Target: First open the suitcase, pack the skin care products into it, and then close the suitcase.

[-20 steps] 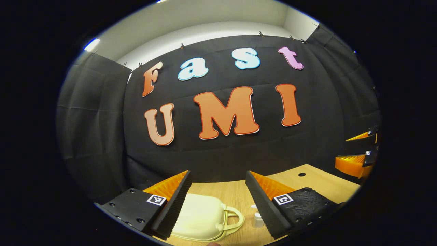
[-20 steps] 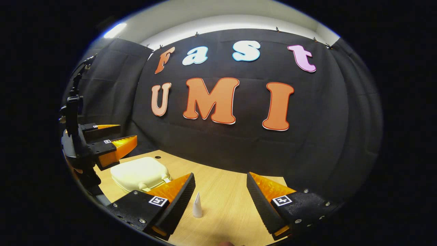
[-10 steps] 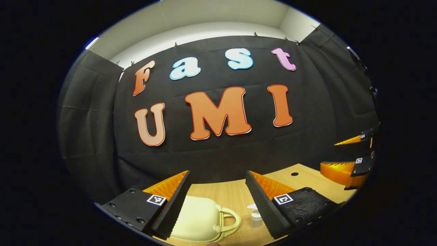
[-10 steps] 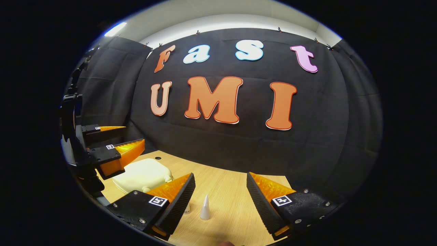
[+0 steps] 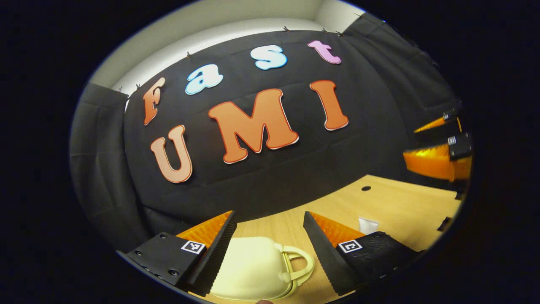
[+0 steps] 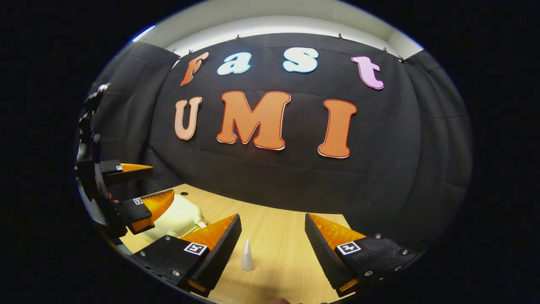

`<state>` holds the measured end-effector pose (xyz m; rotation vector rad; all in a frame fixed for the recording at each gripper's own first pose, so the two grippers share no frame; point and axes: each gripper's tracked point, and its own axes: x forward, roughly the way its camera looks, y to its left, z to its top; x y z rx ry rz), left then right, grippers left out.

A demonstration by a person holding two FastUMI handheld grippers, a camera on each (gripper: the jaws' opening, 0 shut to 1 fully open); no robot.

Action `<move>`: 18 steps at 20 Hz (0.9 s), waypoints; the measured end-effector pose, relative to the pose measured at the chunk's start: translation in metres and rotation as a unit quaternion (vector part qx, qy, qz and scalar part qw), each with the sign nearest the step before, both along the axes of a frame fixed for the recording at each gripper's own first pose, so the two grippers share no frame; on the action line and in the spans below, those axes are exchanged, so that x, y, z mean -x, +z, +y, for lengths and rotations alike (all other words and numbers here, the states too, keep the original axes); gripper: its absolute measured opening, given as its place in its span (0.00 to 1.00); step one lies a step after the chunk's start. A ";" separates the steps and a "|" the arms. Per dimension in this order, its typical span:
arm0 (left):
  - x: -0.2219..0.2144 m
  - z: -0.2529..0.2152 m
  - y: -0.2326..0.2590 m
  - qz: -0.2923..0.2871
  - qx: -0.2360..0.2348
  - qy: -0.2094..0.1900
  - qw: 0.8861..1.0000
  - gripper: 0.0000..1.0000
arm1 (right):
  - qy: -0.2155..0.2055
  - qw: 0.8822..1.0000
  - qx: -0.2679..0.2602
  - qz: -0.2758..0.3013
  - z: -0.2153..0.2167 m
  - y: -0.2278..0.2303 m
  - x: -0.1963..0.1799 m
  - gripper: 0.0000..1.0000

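A small cream suitcase (image 5: 253,268) lies closed on the wooden table (image 5: 400,207), its handle (image 5: 300,264) toward the right. My left gripper (image 5: 268,215) hangs open just above it, the suitcase low between the fingers. A white skin care tube (image 5: 368,225) peeks from behind its right finger. In the right gripper view, my right gripper (image 6: 272,216) is open over the table with a white cone-shaped tube (image 6: 247,255) standing between its fingers, nearer the left one. The suitcase (image 6: 177,216) is at the left there, under the open left gripper (image 6: 162,180).
A small round hole (image 5: 366,188) marks the table top toward the back. The right gripper (image 5: 438,156) is at the far right edge of the left gripper view. Black cloth walls close the booth behind and at both sides.
The left gripper has tilted and shifted over the suitcase, which sits more between its fingers. A small pump bottle left its view and the white tube came in. The right gripper barely moved.
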<state>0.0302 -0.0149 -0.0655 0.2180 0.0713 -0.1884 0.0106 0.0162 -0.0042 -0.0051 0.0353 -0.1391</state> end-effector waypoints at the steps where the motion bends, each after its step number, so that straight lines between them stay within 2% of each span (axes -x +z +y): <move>1: -0.002 -0.001 -0.008 0.003 -0.017 -0.002 1.000 0.98 | -0.007 1.000 0.001 0.002 -0.004 -0.001 0.000 0.95; 4: -0.007 -0.010 -0.035 0.010 -0.074 -0.018 0.997 0.98 | -0.031 1.000 0.001 0.001 -0.019 0.001 -0.001 0.96; 7: -0.010 -0.026 -0.069 0.023 -0.134 -0.056 0.989 0.98 | -0.058 0.998 0.005 0.002 -0.038 0.001 0.000 0.95; 10: -0.009 -0.034 -0.112 0.045 -0.198 -0.084 0.976 0.98 | -0.083 0.996 0.008 0.004 -0.058 0.000 0.006 0.95; 13: -0.008 -0.039 -0.144 0.067 -0.240 -0.108 0.962 0.97 | -0.108 0.994 0.014 0.008 -0.076 -0.003 0.011 0.95; 18: -0.006 -0.036 -0.173 0.074 -0.303 -0.120 0.943 0.97 | -0.129 0.991 0.020 0.014 -0.090 -0.007 0.014 0.96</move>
